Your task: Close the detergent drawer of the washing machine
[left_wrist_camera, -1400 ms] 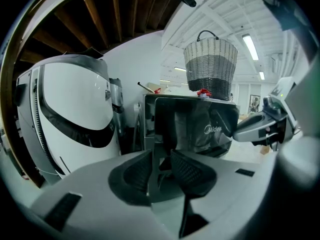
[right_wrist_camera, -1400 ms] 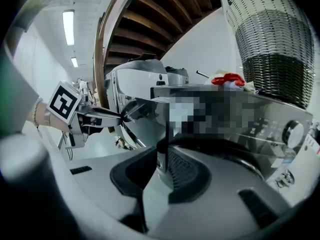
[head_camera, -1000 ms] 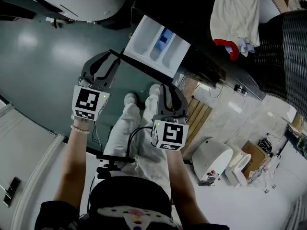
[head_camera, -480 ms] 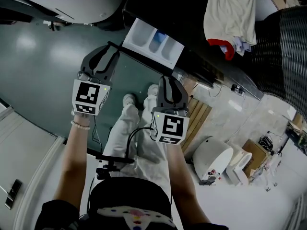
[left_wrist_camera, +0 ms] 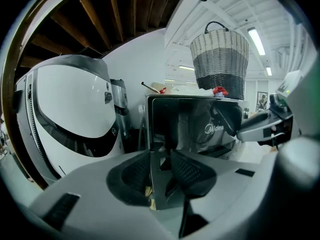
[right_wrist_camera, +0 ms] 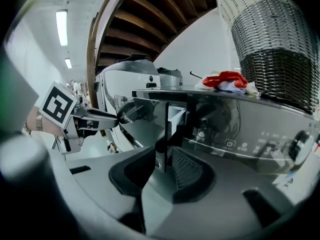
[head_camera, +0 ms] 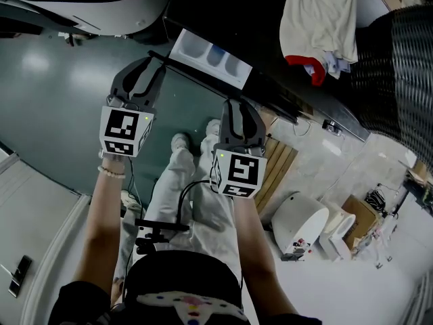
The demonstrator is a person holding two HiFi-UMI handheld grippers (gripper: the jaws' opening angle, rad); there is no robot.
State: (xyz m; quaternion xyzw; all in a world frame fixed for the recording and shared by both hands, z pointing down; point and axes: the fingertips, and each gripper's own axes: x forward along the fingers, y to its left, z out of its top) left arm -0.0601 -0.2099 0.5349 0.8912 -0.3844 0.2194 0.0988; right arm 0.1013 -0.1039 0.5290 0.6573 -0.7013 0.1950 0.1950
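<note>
Head view: the white plastic detergent drawer (head_camera: pixel 210 54) with its dark glossy front panel (head_camera: pixel 203 83) stands partly out of the black washing machine (head_camera: pixel 223 9), at the far side. The left gripper (head_camera: pixel 157 63) is at the panel's left end and the right gripper (head_camera: pixel 238 107) at its right end.

Left gripper view: the left gripper (left_wrist_camera: pixel 161 171) has its ribbed jaws clamped on the panel's thin edge. A grey-and-white woven basket (left_wrist_camera: pixel 220 59) sits on top of the machine.

Right gripper view: the right gripper (right_wrist_camera: pixel 164 159) pinches the panel's other edge, with the drawer's white tray just beyond it. A red-and-white cloth (right_wrist_camera: pixel 227 80) lies on top.
</note>
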